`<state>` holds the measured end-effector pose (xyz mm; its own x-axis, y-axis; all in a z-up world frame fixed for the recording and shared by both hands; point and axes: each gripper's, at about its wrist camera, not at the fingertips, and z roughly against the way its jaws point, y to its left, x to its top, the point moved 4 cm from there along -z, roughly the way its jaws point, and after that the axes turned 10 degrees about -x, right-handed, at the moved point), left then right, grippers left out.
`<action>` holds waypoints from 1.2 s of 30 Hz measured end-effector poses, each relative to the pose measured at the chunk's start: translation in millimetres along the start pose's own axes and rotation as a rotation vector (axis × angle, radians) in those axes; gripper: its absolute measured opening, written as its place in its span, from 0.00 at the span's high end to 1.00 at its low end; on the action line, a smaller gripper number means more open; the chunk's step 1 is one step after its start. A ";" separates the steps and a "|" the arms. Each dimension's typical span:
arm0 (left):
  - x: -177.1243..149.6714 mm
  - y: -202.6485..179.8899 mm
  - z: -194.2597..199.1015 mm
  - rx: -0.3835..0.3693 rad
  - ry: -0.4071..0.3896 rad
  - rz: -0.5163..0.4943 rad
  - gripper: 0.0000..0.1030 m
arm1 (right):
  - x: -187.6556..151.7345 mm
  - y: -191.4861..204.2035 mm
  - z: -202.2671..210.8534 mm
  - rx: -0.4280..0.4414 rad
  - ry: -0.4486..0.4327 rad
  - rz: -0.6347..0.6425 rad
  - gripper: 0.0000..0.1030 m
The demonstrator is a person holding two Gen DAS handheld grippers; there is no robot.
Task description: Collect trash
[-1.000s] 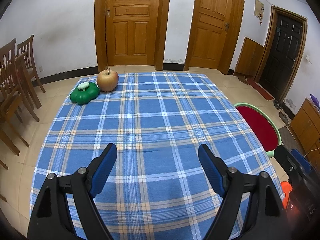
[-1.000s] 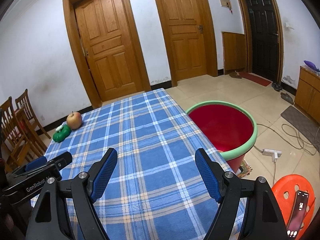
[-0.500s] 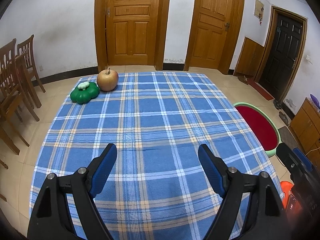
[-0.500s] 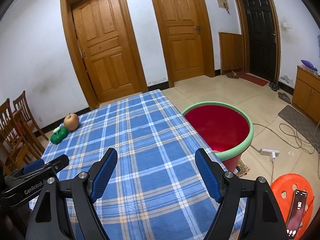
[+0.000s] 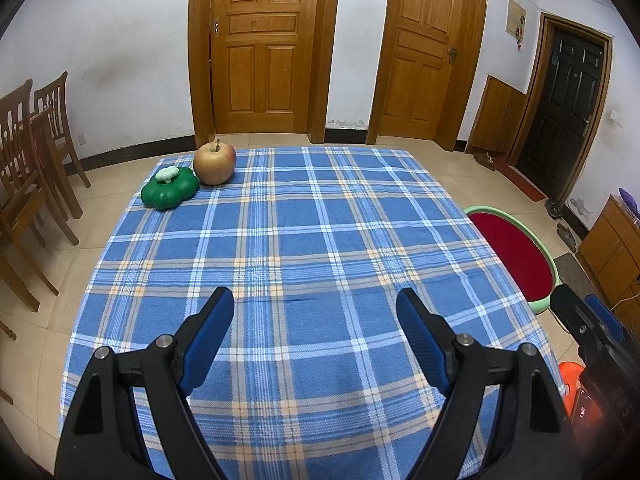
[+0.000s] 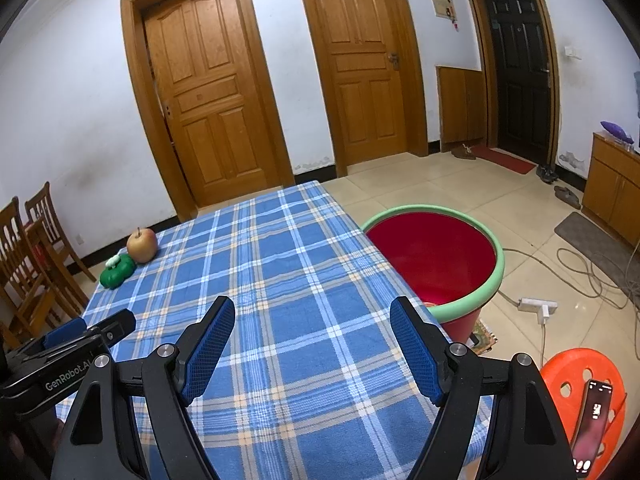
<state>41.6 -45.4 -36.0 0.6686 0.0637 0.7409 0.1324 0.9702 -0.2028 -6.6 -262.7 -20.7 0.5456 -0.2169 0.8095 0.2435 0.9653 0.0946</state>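
Note:
An apple and a green pumpkin-shaped toy sit side by side at the far left corner of the blue plaid table. My left gripper hovers open over the near middle of the cloth, nothing between its blue pads. In the right wrist view the apple and green toy lie far off to the left. My right gripper is also open and empty above the near cloth. A red bin with a green rim stands on the floor by the table's right edge.
Wooden chairs stand left of the table. An orange stool holding a phone sits at the lower right, near a power strip and cables. Two wooden doors line the far wall.

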 end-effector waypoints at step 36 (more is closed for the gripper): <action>0.9 0.4 3.5 0.000 0.003 0.014 0.20 | -0.4 1.9 0.6 0.002 0.004 0.000 0.22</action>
<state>39.7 -44.1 -33.2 0.6722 0.0764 0.7365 0.1231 0.9693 -0.2129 -6.8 -260.7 -20.5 0.5485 -0.2179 0.8073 0.2419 0.9655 0.0962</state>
